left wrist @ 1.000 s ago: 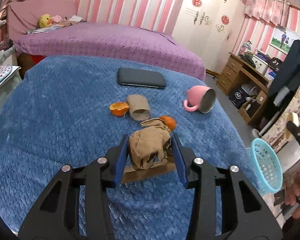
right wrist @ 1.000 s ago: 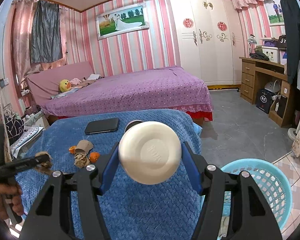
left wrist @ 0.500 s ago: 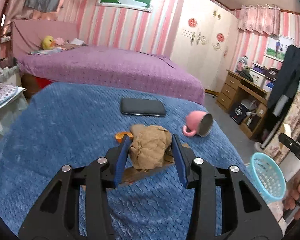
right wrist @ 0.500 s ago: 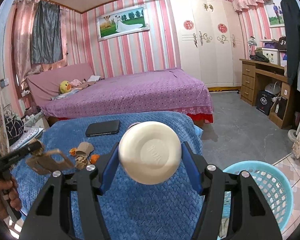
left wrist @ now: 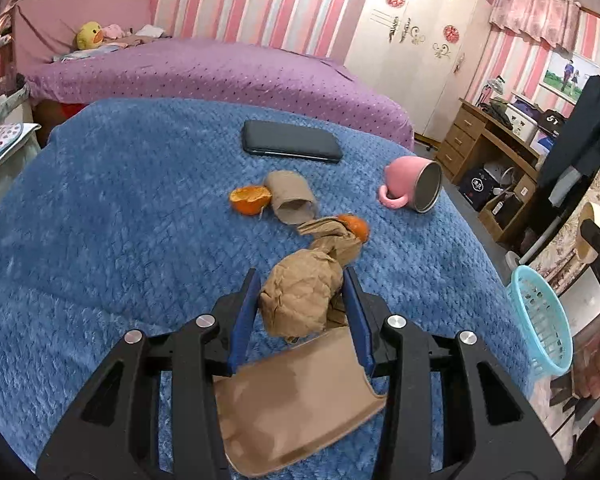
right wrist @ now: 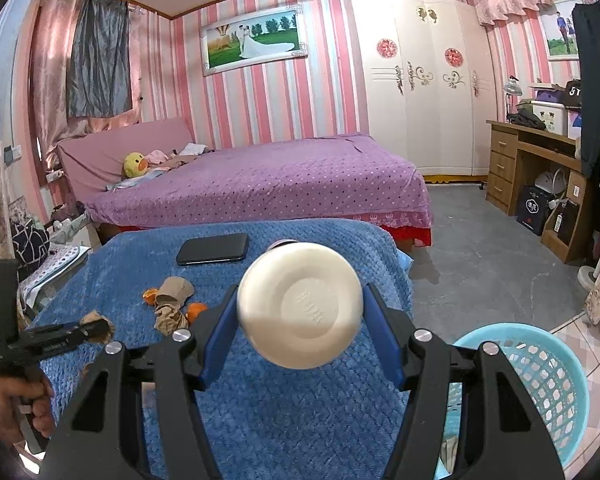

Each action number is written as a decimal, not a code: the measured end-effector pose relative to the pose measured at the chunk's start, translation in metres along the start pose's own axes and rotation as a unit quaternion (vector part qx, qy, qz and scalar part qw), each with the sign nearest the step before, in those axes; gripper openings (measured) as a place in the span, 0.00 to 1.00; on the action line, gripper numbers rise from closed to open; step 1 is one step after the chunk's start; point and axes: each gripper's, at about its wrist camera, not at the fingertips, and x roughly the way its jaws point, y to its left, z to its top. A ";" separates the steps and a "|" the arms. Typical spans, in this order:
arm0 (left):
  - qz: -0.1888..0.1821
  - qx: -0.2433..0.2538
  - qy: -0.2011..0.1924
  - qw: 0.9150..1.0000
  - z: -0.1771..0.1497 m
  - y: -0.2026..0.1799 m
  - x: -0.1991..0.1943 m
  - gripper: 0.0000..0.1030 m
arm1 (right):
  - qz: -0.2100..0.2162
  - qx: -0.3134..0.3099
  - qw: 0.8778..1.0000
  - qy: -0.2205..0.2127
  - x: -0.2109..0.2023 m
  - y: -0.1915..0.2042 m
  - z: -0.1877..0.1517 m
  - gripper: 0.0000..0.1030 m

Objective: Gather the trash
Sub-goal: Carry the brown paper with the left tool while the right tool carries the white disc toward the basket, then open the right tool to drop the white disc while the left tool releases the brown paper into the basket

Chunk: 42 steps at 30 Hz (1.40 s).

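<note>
My left gripper (left wrist: pixel 300 280) is shut on a crumpled brown paper wad (left wrist: pixel 302 300); a flat cardboard piece (left wrist: pixel 296 396) hangs under it toward the camera. Ahead on the blue blanket lie another crumpled paper (left wrist: pixel 332 236), a cardboard roll (left wrist: pixel 290 196) and two orange peel halves (left wrist: pixel 250 199) (left wrist: pixel 354 226). My right gripper (right wrist: pixel 300 292) is shut on a cream round container (right wrist: pixel 300 304), its base facing the camera, beside the light blue basket (right wrist: pixel 540 368) at the blanket's right. The right wrist view shows the left gripper (right wrist: pixel 96 328) low over the blanket's left side.
A black phone (left wrist: pixel 292 147) and a tipped pink mug (left wrist: pixel 414 190) lie farther back on the blanket (left wrist: pixel 100 240). A purple bed (right wrist: pixel 260 176) stands behind, a wooden desk (right wrist: pixel 540 160) at the right. A hand (right wrist: pixel 16 400) holds the left gripper's handle.
The left gripper rose with the brown paper and cardboard, then sank back toward the blanket. The right gripper and its cream container have not moved.
</note>
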 end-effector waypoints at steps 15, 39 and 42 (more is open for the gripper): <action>-0.028 0.057 -0.067 0.996 0.014 -0.079 -0.032 0.39 | -0.042 0.027 0.999 -0.007 -0.019 -0.039 0.004 0.59; -0.168 0.165 -0.024 0.972 -0.018 -0.320 0.018 0.40 | -0.171 0.098 0.980 0.005 -0.062 -0.178 -0.002 0.65; -0.185 0.171 -0.010 0.968 -0.028 -0.337 0.030 0.43 | -0.176 0.108 0.978 0.000 -0.065 -0.185 -0.002 0.68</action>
